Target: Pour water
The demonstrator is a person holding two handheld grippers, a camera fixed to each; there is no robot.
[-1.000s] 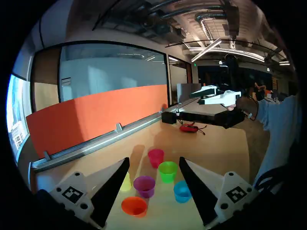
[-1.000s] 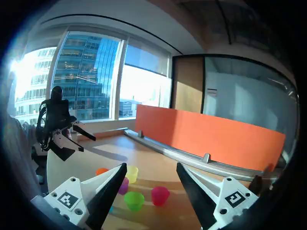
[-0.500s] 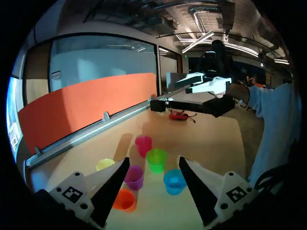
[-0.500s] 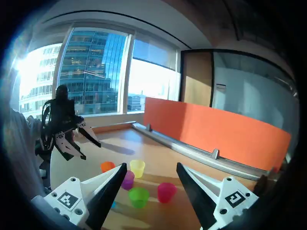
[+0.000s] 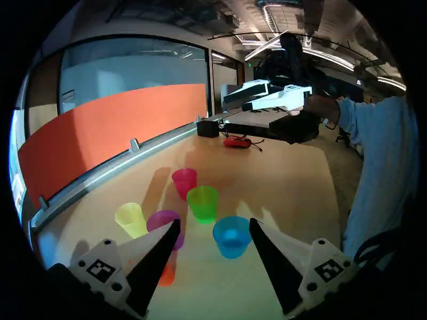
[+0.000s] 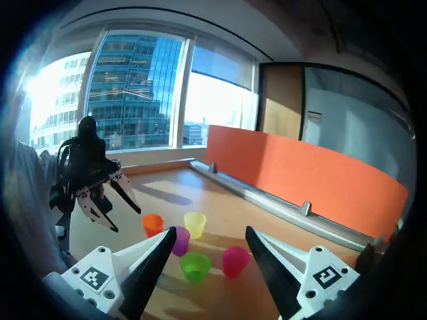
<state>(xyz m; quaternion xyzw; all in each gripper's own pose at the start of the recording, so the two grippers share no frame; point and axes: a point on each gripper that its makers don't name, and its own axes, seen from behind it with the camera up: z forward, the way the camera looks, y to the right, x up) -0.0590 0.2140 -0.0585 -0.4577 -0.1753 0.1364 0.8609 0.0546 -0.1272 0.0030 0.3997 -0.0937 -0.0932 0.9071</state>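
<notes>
We are viewing six small translucent plastic cups clustered on a light wooden tabletop point(image 5: 288, 176). We are taking the green plastic cup point(image 5: 203, 202) as the reference.

1. In the left gripper view, the pink plastic cup point(image 5: 184, 181) is standing just behind the green cup, on the side of the orange partition panel point(image 5: 107, 122). The blue plastic cup point(image 5: 232, 236) is standing just in front of it. The purple plastic cup point(image 5: 163, 221) and the yellow plastic cup point(image 5: 129, 217) are sitting to its left. The orange plastic cup point(image 5: 166, 274) is sitting farther forward on that side, partly hidden behind a finger.
2. We are holding the left gripper point(image 5: 213, 221) above the near side of the cluster. Its fingers are spread wide and gripping nothing, and the blue cup is showing between them.
3. We are holding the right gripper point(image 6: 210, 229) in the air, also spread wide and empty. In its view the green cup is sitting between the fingertips.
4. We cannot tell whether any cup is holding water.

Clearances: to the right of the green cup, bare tabletop is running out to the table edge beside the person's light blue sleeve point(image 5: 373, 160). Behind the pink cup, bare wood is reaching a red object point(image 5: 236, 142) and a black box point(image 5: 205, 128). A metal rail point(image 5: 107, 170) is bounding the table below the panel, well apart from the cups.
</notes>
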